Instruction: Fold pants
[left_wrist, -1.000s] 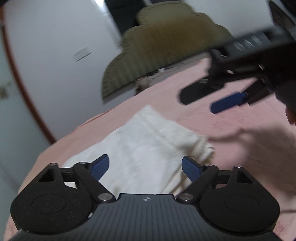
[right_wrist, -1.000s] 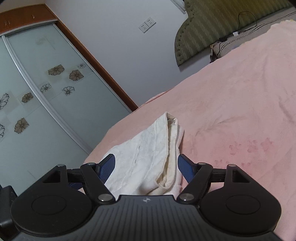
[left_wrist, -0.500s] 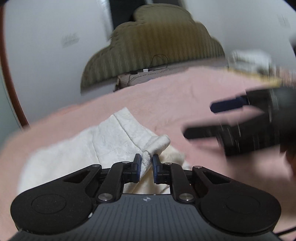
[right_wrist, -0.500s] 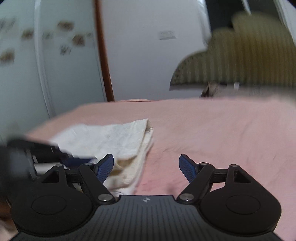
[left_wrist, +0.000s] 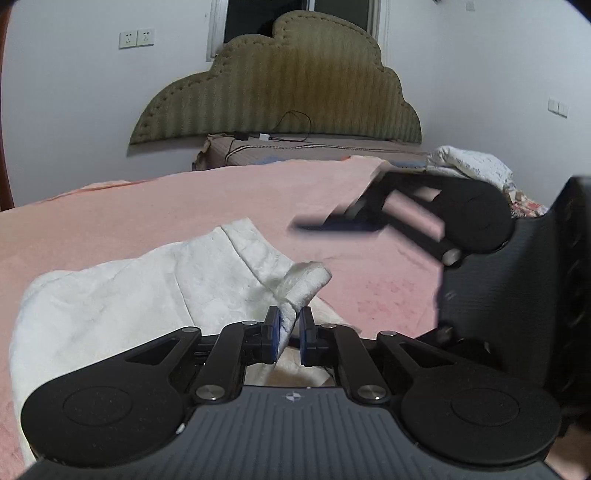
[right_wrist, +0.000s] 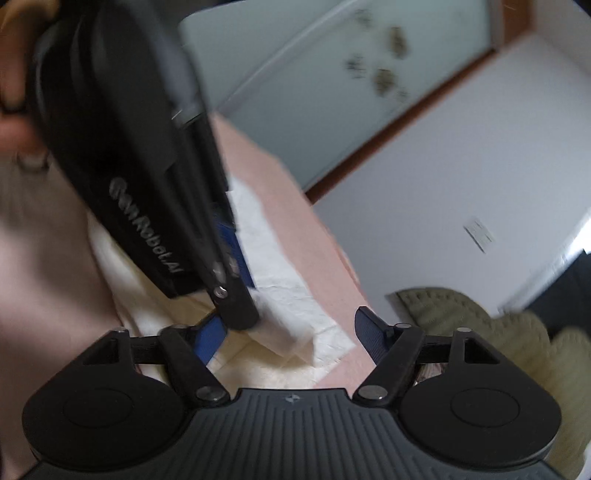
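- Left wrist view: my left gripper (left_wrist: 288, 334) is clamped on a corner of the pants (left_wrist: 147, 295), its jaws having just closed down on the cloth. A tuft of white fabric stands up between the pads.
- The pants lie on the bed (left_wrist: 147, 206), on its pink cover, at the near left. They look already doubled into a compact slab, with a seam running across the top layer.
- My right gripper (left_wrist: 332, 225) hangs blurred over the cover to the right, apart from the pants in this view. From here I cannot tell how its jaws stand.
- Beyond, a headboard (left_wrist: 280, 92) stands against the wall, and a white bundle (left_wrist: 469, 162) sits at the bed's far right.
- Right wrist view: my right gripper (right_wrist: 291, 332) has jaws apart, half-way, and they have just been closing. The pinched corner of the pants (right_wrist: 291, 325) lies between them, but the pads do not press on it.
- My left gripper (right_wrist: 236, 306) crosses in from upper left, gripping that same corner; my hand (right_wrist: 14, 92) holds it at the edge.
- My judgement: at least one fold is done. The corner is secured on one side only, so the next fold and the final smoothing are left.
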